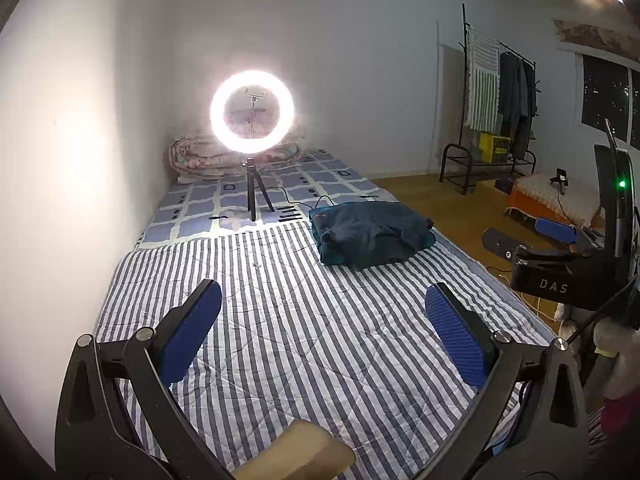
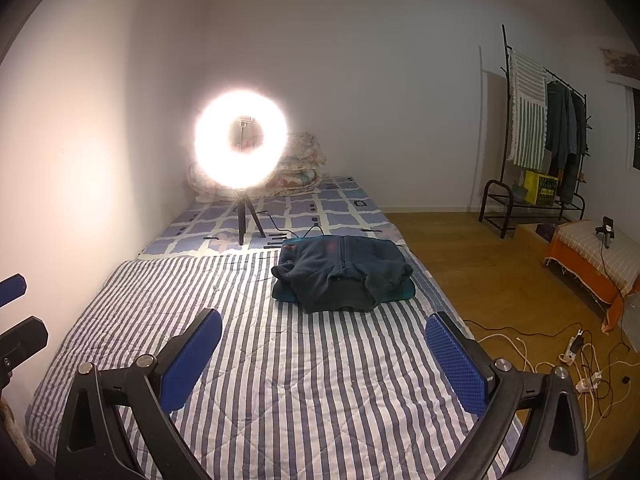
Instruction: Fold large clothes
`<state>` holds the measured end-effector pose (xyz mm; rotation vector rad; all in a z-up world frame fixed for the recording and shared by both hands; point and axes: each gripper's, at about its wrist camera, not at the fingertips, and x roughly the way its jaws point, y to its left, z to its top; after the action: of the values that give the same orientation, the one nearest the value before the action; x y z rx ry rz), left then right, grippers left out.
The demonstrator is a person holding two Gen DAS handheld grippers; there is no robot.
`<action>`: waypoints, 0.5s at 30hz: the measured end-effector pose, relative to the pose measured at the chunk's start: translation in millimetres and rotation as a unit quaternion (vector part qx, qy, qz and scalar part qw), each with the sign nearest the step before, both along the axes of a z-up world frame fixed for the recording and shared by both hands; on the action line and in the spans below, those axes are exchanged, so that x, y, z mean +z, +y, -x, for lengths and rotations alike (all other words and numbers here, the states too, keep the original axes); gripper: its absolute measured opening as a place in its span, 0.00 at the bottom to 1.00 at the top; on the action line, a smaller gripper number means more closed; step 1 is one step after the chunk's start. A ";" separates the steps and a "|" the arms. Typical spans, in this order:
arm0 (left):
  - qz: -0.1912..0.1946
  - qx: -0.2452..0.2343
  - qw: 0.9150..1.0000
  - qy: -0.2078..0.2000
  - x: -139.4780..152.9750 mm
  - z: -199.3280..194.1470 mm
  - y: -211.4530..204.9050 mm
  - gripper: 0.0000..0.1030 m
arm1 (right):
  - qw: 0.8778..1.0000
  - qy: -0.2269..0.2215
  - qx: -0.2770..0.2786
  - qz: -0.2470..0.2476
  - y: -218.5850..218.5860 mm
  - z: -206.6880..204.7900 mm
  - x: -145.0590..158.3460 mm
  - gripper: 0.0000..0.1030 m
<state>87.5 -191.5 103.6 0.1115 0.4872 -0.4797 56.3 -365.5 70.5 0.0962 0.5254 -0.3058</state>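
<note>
1. Folded dark blue fleece jacket lies in a stack on top of a teal folded garment, on the far right part of the striped quilt, close to the bed's right edge.
2. Between the grippers and the stack, the striped quilt lies flat and bare; its left edge runs along the white wall, its right edge drops to the wooden floor.
3. Beyond the quilt, a checked sheet carries a lit ring light on a small tripod, with its cable trailing toward the stack; rolled floral bedding sits at the far corner.
4. On the floor to the right, loose cables and a power strip lie near the bed; a clothes rack stands well apart by the far wall.
5. Left gripper hovers above the near part of the quilt, pointing toward the stack, its blue-padded fingers spread wide and holding nothing.
6. Right gripper hovers level with it in the same direction, fingers equally wide apart, touching nothing.
7. In the left wrist view, the right gripper's body shows at the right edge, beside the bed.
</note>
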 end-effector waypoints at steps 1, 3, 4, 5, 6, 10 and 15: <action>-0.001 0.000 1.000 0.000 0.0 -0.1 -0.5 1.00 | 1.000 0.000 0.000 -0.001 0.1 0.2 0.1 1.00; -0.001 0.001 1.000 0.000 0.1 0.2 -0.4 1.00 | 1.000 0.000 0.001 0.000 0.0 0.2 0.0 1.00; -0.001 0.001 1.000 0.000 0.0 0.3 -0.6 1.00 | 1.000 0.001 0.000 0.000 0.2 0.3 -0.1 1.00; -0.001 0.000 1.000 0.000 0.2 0.2 -0.4 1.00 | 1.000 0.001 0.000 0.000 0.2 0.4 -0.1 1.00; -0.001 0.000 1.000 0.000 0.2 0.3 -0.6 1.00 | 1.000 0.001 0.000 -0.001 -0.2 0.6 -0.3 1.00; -0.002 0.002 1.000 -0.003 -0.4 0.0 0.5 1.00 | 1.000 0.001 0.000 -0.002 -1.0 1.4 -0.5 1.00; -0.004 0.003 1.000 -0.004 -1.2 0.6 1.1 1.00 | 1.000 0.002 0.000 -0.002 -2.1 2.4 -1.3 1.00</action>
<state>86.9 -190.4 102.4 0.1193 0.4820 -0.4716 53.8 -367.6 69.2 0.0994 0.5301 -0.3045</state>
